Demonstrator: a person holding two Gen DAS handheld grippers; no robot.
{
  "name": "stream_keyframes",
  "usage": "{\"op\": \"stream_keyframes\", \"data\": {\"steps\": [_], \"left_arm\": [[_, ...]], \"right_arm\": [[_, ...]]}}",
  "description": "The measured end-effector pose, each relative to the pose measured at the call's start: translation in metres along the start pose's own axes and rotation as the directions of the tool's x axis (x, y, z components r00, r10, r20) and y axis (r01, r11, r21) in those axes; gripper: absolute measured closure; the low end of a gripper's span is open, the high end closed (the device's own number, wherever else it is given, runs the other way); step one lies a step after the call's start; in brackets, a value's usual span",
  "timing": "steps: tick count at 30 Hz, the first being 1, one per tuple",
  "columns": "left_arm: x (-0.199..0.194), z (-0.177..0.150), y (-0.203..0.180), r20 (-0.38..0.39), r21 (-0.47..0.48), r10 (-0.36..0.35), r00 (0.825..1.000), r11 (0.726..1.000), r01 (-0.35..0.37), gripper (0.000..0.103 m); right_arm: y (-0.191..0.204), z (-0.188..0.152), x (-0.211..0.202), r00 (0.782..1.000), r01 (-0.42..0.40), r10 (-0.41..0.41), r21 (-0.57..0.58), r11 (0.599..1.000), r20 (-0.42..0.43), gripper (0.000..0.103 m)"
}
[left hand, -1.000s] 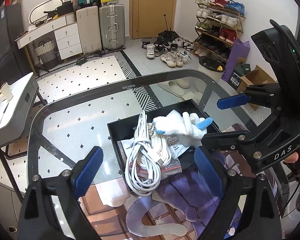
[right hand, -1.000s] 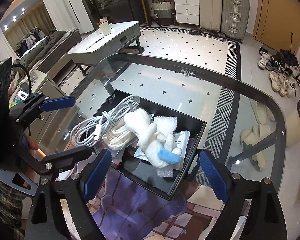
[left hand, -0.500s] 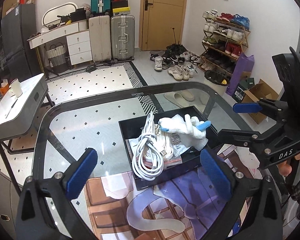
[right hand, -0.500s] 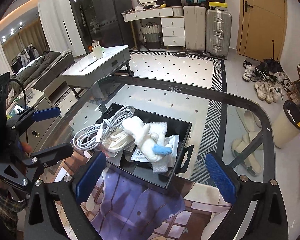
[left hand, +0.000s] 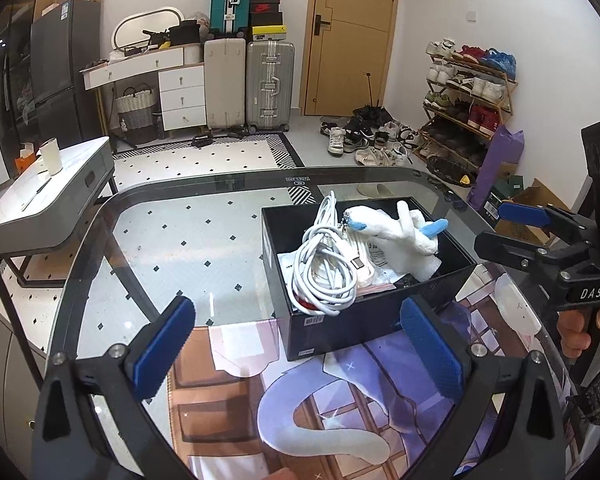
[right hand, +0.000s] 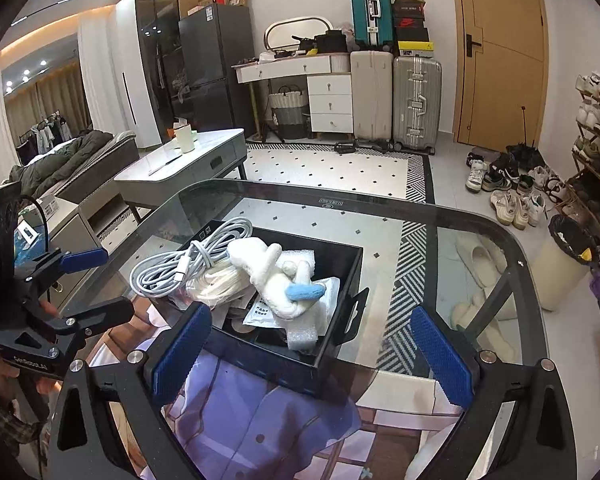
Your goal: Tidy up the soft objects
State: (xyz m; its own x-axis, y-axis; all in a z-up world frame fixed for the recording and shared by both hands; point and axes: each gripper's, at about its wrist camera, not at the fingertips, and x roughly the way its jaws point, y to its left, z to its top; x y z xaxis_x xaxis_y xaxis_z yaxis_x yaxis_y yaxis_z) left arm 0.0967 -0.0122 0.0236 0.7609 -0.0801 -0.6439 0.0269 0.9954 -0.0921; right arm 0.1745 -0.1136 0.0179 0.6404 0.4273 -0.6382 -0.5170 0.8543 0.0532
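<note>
- Plush lies in the box, untouched.
- My left gripper: jaws just widened, spread, empty.
- My right gripper: likewise spread, holding nothing.

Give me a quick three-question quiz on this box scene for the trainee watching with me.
1. True or false: the white plush toy lies inside the black box.
2. What hangs over the box's edge: A) the white cable coil, B) a sock, C) a spoon?
3. Fill in: the left gripper and the right gripper are both ____, holding nothing.

Key: 1 true; 2 A; 3 open.
</note>
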Motion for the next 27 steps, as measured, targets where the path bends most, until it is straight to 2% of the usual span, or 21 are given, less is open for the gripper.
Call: {"op": "stream_keyframes", "data": {"steps": [12,27], "left_arm": [[0.002,-0.02,-0.003,0.062,-0.013,0.034,0.997,0.999,-0.034,0.0],[0.005,-0.04,-0.001,0.122,-0.021,0.02,0.992,1.0,-0.018,0.0]], "right_arm": [[-0.009,-0.027,0.0,0.999,0.014,-0.017,0.046,0.999,0.045,0.002],[-0.024,-0.054,0.008,0.995,0.036,-0.044,0.089,0.995,0.095,0.002]]}}
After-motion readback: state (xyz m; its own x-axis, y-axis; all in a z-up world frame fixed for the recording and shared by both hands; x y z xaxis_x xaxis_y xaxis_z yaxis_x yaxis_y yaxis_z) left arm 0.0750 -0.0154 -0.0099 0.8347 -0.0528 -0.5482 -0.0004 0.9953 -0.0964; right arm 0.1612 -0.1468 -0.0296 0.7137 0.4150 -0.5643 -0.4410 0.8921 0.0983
